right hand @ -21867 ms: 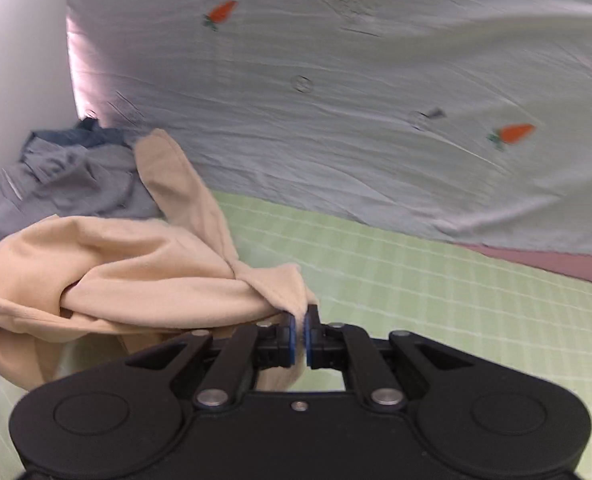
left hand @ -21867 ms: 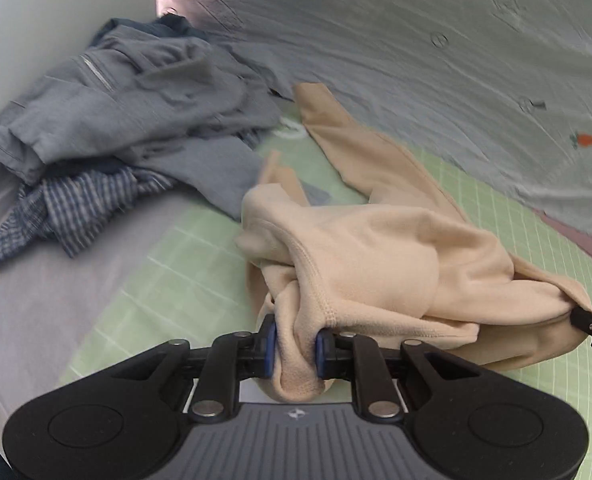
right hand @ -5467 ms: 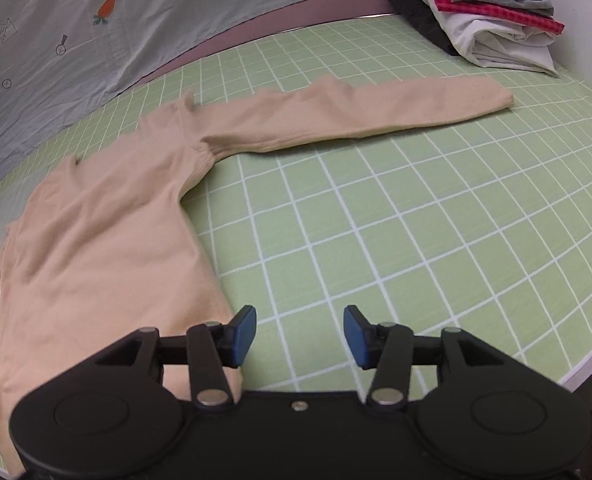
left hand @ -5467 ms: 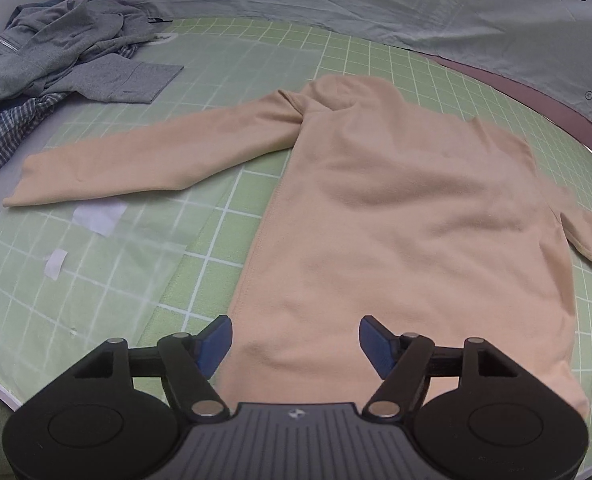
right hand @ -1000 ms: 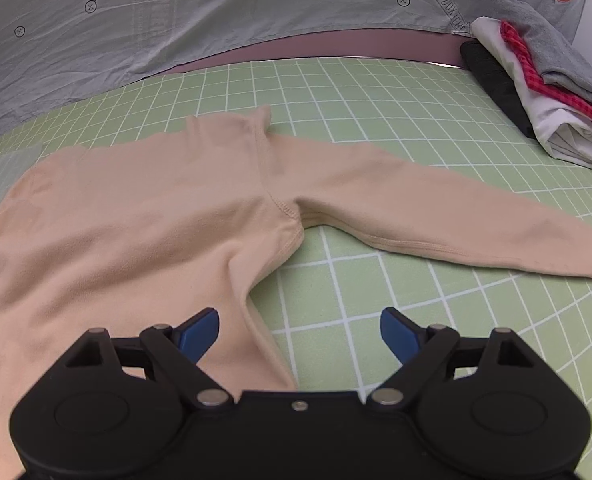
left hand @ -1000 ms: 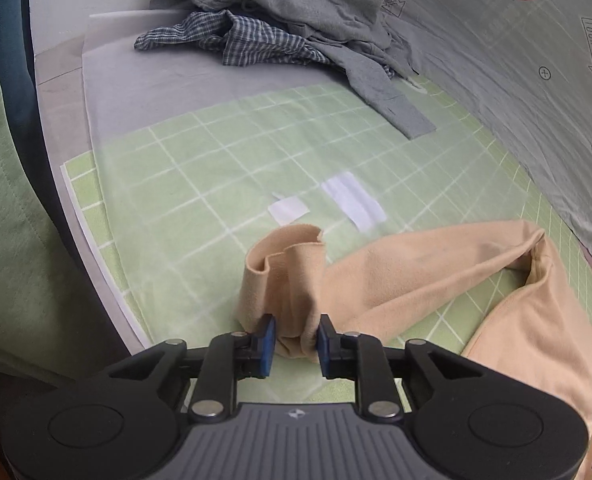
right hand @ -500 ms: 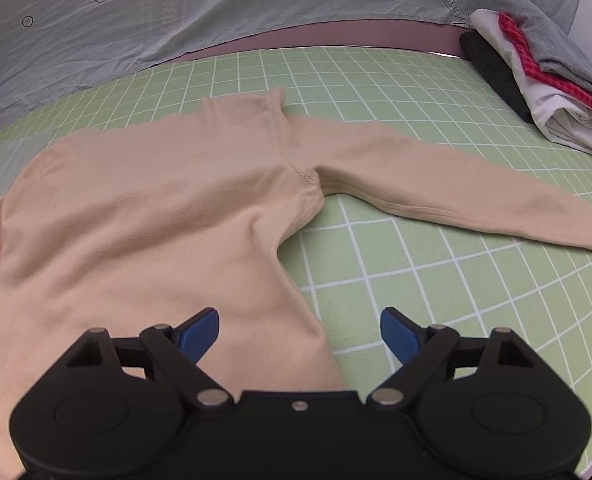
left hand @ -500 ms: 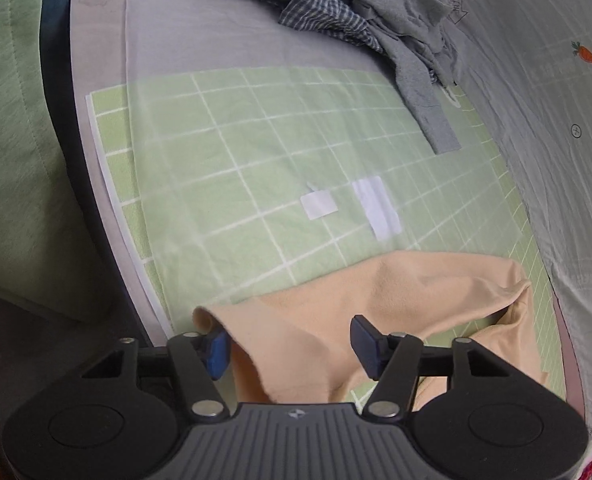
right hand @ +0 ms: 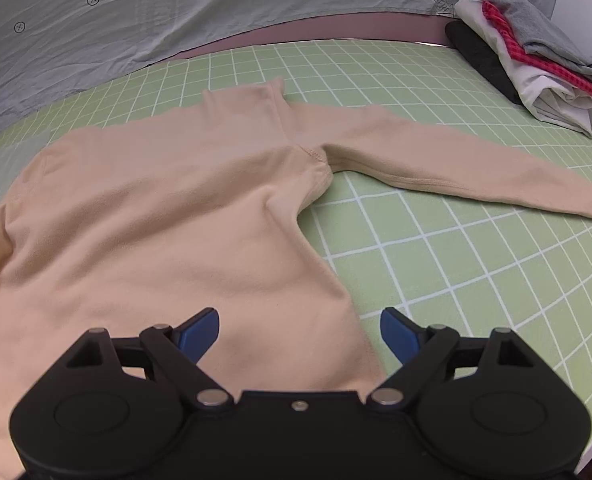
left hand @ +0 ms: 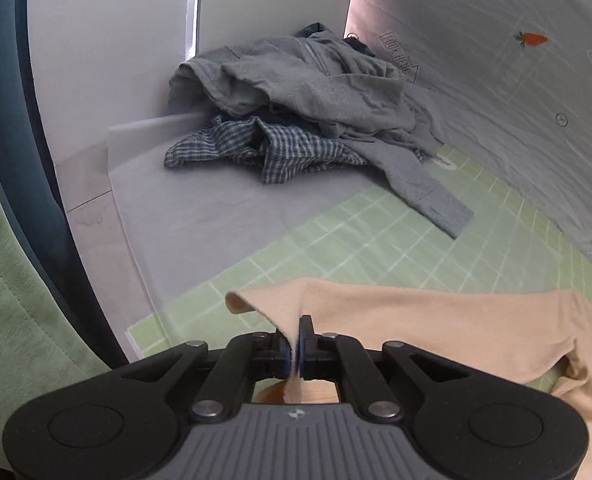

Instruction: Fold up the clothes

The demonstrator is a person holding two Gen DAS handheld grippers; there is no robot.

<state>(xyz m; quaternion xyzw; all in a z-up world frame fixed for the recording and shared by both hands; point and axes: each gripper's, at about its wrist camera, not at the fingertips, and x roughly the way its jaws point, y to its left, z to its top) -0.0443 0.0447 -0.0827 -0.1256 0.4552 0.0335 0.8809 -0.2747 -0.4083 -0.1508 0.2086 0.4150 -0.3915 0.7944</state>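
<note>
While left gripper (left hand: 295, 344) pinches cuff of peach top (right hand: 168, 216), sleeve lifted ahead of fingers, body spread flat on green mat (right hand: 476, 264). Right gripper (right hand: 299, 330) gapes empty over hem. Judgement: carry cuff across chest, keep sleeve taut, lay flat before release.

Peach top (right hand: 168, 216) hem hidden behind right hand-held gripper (right hand: 299, 330); left sleeve off-frame.

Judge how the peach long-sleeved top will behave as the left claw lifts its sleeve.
Probably floppy: the sleeve drapes from the shut left claw. Likely light, since a thin pinch holds it. The peach top may drag and wrinkle on the green mat.
</note>
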